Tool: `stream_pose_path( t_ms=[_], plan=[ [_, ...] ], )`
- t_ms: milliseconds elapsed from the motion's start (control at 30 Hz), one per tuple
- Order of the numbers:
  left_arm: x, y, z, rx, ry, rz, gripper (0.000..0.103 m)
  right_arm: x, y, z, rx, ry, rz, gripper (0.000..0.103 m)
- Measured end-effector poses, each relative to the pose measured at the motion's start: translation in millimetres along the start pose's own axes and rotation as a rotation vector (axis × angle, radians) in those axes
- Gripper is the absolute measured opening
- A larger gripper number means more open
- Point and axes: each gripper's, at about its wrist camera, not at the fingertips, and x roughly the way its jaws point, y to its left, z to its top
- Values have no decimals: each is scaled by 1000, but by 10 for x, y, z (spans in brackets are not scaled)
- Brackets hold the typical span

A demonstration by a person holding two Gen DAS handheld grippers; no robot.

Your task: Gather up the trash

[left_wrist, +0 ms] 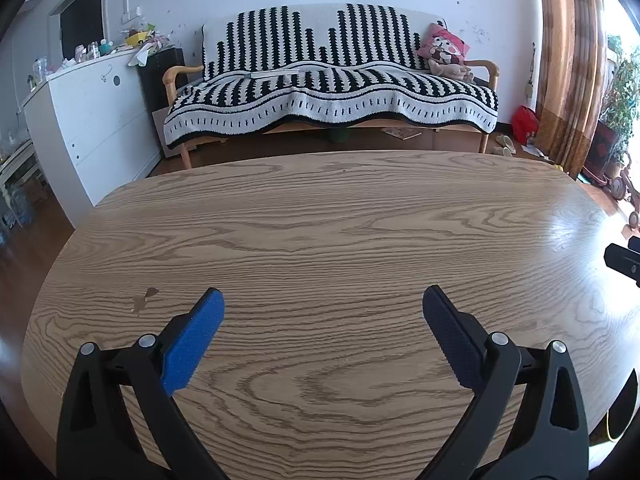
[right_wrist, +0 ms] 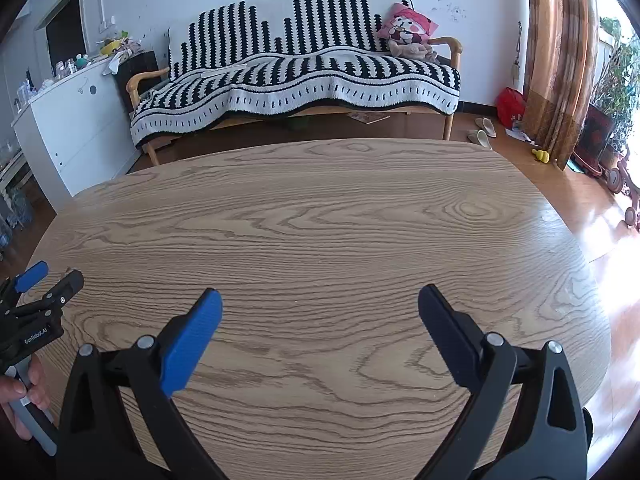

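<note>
My left gripper [left_wrist: 323,300] is open and empty, held over the near part of a wooden table [left_wrist: 320,232]. My right gripper [right_wrist: 319,300] is open and empty too, over the same table [right_wrist: 320,220]. The left gripper also shows at the left edge of the right wrist view [right_wrist: 52,276], held by a hand. A tip of the right gripper shows at the right edge of the left wrist view [left_wrist: 624,260]. I see no trash on the tabletop. A small dark stain [left_wrist: 145,298] marks the wood near the left fingers.
Beyond the table stands a sofa [left_wrist: 332,92] with a black-and-white cover and a pink cushion [left_wrist: 442,46]. A white cabinet [left_wrist: 88,120] with clutter on top is at the left. A red bag [left_wrist: 524,124], slippers [right_wrist: 482,132] and curtains [left_wrist: 568,68] are at the right.
</note>
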Motion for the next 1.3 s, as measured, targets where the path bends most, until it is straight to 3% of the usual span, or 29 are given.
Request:
stream_pose_path(
  t_ms=[1300],
  plan=[
    [-13, -70, -43, 12, 2, -26, 96, -41, -57, 30, 8, -1, -3, 95]
  ],
)
